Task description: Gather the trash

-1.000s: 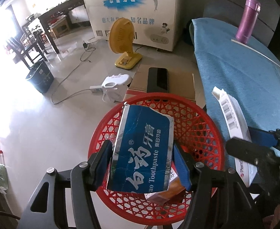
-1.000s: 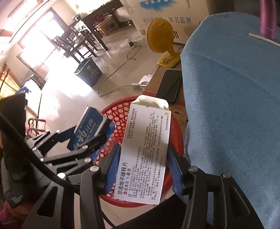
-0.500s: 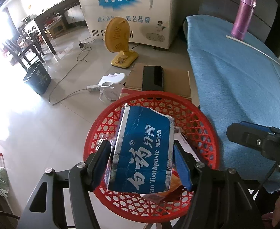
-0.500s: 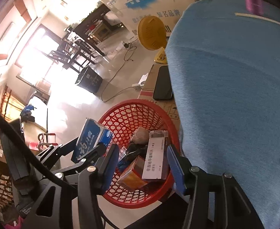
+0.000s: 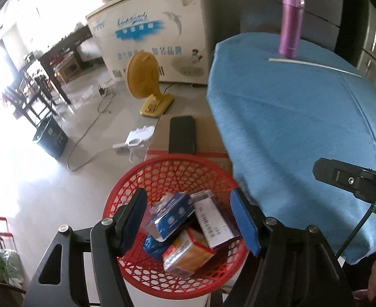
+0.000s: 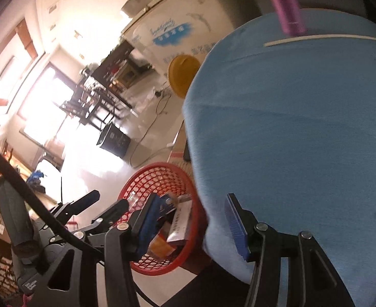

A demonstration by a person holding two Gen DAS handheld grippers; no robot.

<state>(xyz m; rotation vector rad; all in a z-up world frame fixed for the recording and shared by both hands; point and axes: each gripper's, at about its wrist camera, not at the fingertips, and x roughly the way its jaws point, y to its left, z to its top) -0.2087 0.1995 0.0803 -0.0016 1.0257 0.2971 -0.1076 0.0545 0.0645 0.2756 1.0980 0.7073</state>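
Lying in the red mesh basket (image 5: 136, 184) at the lower centre of the left wrist view are a blue toothpaste box (image 5: 171, 216), tilted with one end flap open, a white medicine box with a dark band (image 5: 213, 226), an orange-and-white carton (image 5: 188, 252) and a crumpled blue wrapper (image 5: 153, 247). Above them the left gripper (image 5: 189, 220) is spread wide, grasping nothing. The right gripper (image 6: 190, 226) is likewise released and empty, over the basket's edge and the blue tablecloth (image 6: 303, 128). A purple flask (image 5: 290, 24) stands at the upper right.
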